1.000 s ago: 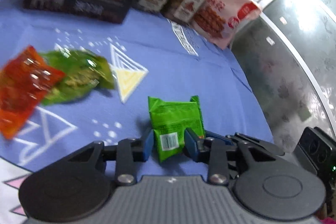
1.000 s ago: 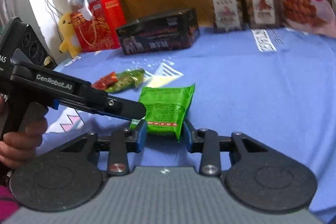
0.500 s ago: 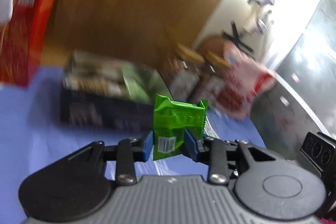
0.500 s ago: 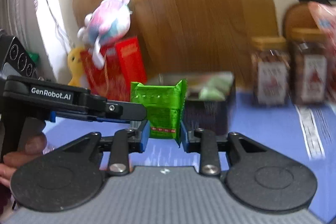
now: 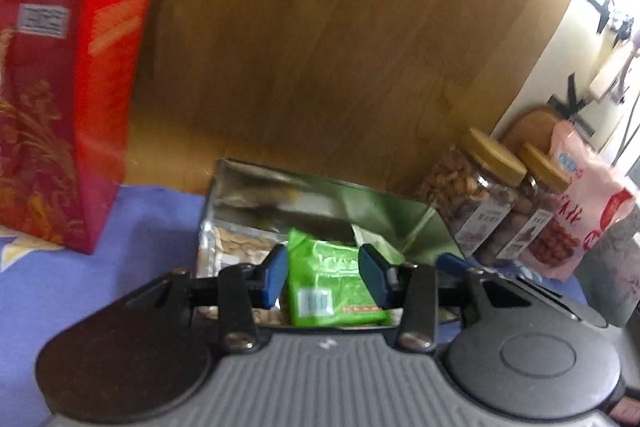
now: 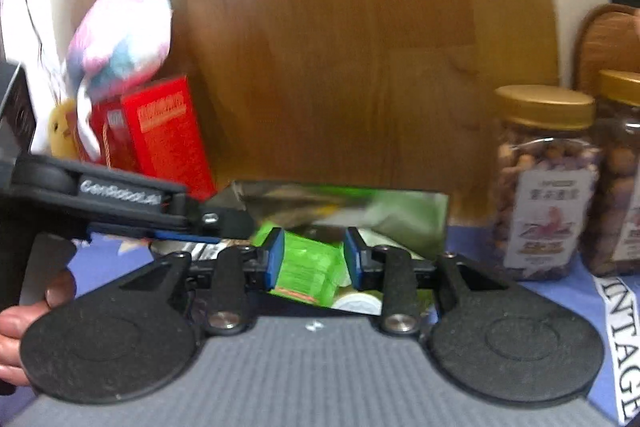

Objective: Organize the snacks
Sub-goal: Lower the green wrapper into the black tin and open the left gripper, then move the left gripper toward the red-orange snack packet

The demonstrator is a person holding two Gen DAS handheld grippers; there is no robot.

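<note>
Green snack packet (image 5: pixel 332 287) sits between left gripper (image 5: pixel 323 275) jaws, just opened, over silver-lined box (image 5: pixel 376 205) on blue tablecloth (image 5: pixel 132 251); right gripper (image 6: pixel 313 258) clamps another green packet (image 6: pixel 308 269) there.

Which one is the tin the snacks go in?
Find the big wooden board at the back. In front of it, between the red box and two nut jars, sits the tin. It alone is open, shiny silver inside.
</note>
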